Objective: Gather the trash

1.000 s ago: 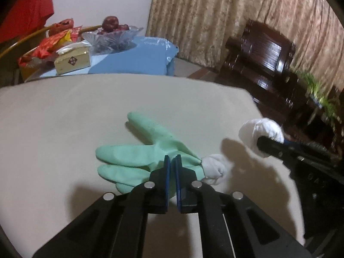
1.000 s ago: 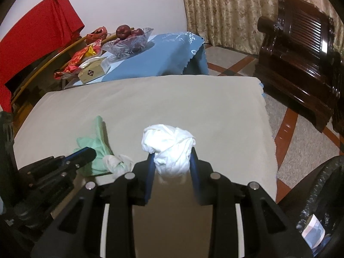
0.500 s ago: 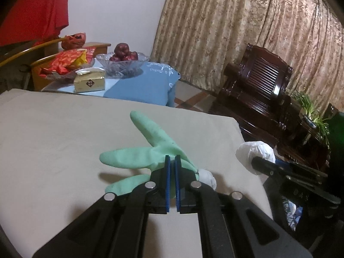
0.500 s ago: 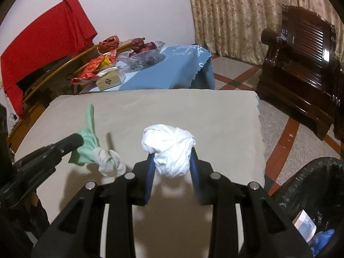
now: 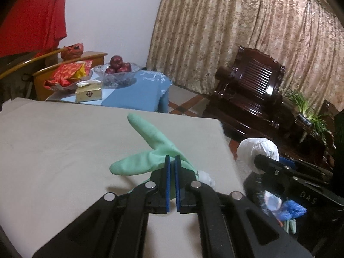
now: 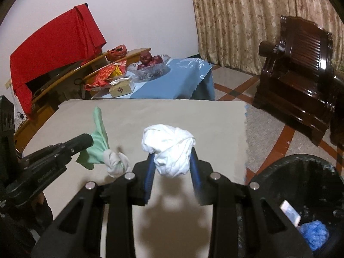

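**Both grippers loaded, glove and wad lifted off the table**

The left gripper (image 5: 171, 167) is clamped on a mint-green rubber glove (image 5: 148, 150), its blue pads nearly meeting across the thin material near the palm. The glove's smooth, limp fingers splay forward and upward above the beige cloth-covered table (image 5: 64, 142), and its white knitted cuff (image 6: 116, 161) hangs bunched in a knot below the pinch point, clear of the surface near the table's right edge.

The right gripper (image 6: 172, 161) grips a crumpled white wad (image 6: 169, 148), soft and wrinkled, probably tissue or thin plastic; the texture is hard to make out. The wad bulges above the blue pads, held over the near right corner of the table.

Just off that corner stands a round trash bin lined with a glossy black bag (image 6: 301, 172). Inside lie a scrunched blue item (image 6: 315, 232) and a small pale card-like piece (image 6: 290, 212).
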Demonstrator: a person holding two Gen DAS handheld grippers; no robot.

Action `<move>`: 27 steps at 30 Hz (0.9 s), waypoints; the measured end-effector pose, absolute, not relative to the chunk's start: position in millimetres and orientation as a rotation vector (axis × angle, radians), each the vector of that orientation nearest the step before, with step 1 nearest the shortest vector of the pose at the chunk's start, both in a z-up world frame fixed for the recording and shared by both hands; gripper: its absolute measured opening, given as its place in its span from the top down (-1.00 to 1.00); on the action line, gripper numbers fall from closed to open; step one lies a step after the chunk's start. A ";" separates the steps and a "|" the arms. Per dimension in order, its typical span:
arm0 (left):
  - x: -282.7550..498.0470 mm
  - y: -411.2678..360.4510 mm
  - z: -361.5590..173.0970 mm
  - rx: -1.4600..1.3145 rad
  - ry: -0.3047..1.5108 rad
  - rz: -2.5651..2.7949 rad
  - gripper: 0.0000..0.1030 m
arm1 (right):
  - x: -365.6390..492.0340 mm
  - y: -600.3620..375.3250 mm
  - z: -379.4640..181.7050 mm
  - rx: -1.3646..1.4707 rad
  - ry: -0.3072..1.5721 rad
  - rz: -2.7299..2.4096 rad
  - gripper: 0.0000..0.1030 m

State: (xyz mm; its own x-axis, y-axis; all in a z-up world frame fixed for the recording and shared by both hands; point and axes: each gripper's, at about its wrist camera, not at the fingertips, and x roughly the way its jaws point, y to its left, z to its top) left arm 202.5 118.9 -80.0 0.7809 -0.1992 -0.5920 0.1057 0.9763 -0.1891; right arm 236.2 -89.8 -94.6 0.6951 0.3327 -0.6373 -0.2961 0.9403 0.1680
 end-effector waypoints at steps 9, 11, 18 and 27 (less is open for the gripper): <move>170.2 73.4 -58.3 -0.120 0.630 -0.241 0.93 | 184.2 -132.9 -77.5 0.060 0.694 0.299 0.43; 165.0 61.1 -54.9 -0.118 0.626 -0.258 0.93 | 175.1 -142.4 -74.1 0.061 0.687 0.285 0.43; 150.5 17.8 -45.4 -0.098 0.613 -0.333 1.00 | 144.5 -183.7 -64.4 0.075 0.660 0.216 0.43; 148.5 -17.6 -54.7 -0.080 0.651 -0.397 1.00 | 121.8 -232.7 -77.5 0.108 0.679 0.127 0.43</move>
State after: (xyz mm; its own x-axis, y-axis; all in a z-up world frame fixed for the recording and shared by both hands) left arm 148.5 -17.6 -54.7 0.7231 -0.3840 -0.5741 0.3345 0.9219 -0.1953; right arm 121.8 -232.7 -77.5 0.7713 0.1523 -0.6180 -0.0820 0.9866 0.1408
